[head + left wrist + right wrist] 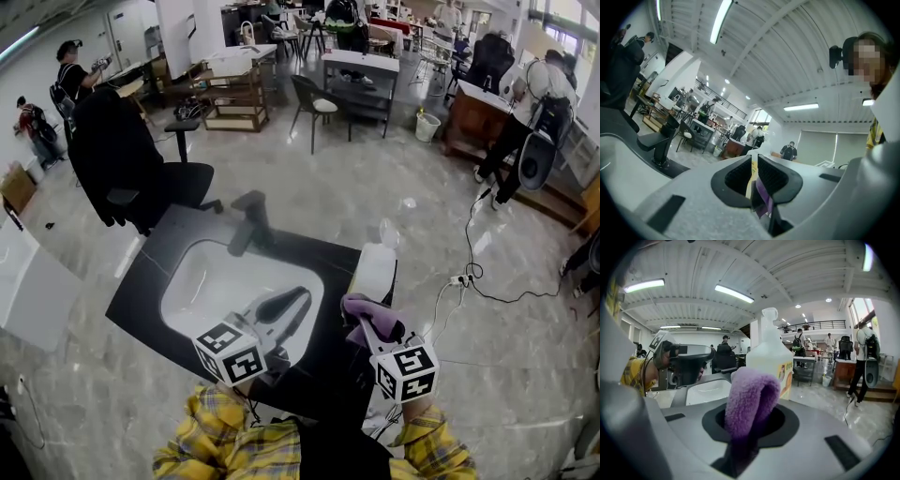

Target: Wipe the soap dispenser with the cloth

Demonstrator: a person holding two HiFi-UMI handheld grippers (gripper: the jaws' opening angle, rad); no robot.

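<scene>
Head view first: a black counter with a white sink set in it and a dark faucet at its far edge. The dispenser stands upright on the counter's right side, just right of the sink, pump on top. The left gripper hangs over the sink, nose aimed far and right, well apart from the dispenser. The right gripper sits at the near right with the purple cloth bunched at its tip, and that cloth is just near of the dispenser's base. Yellow plaid sleeves show at the near edge.

Over to the left gripper view: the jaws are all but together, with only a thin slit between the ribbed pads. A sliver of yellow and purple shows in that slit. It looks like the dispenser's label and the cloth seen beyond the jaws, though I can't rule out something thin caught there. The faucet stands off to the left, past the sink rim.

Now the right gripper view, and this one is plain: the jaws are clamped on the cloth, which rises from between them as a fat folded loop. Right behind the loop stands the dispenser, white body, yellow label on its right face, pump head up. The sink lies to the left of it, and the left gripper shows further left, apart from everything.
</scene>
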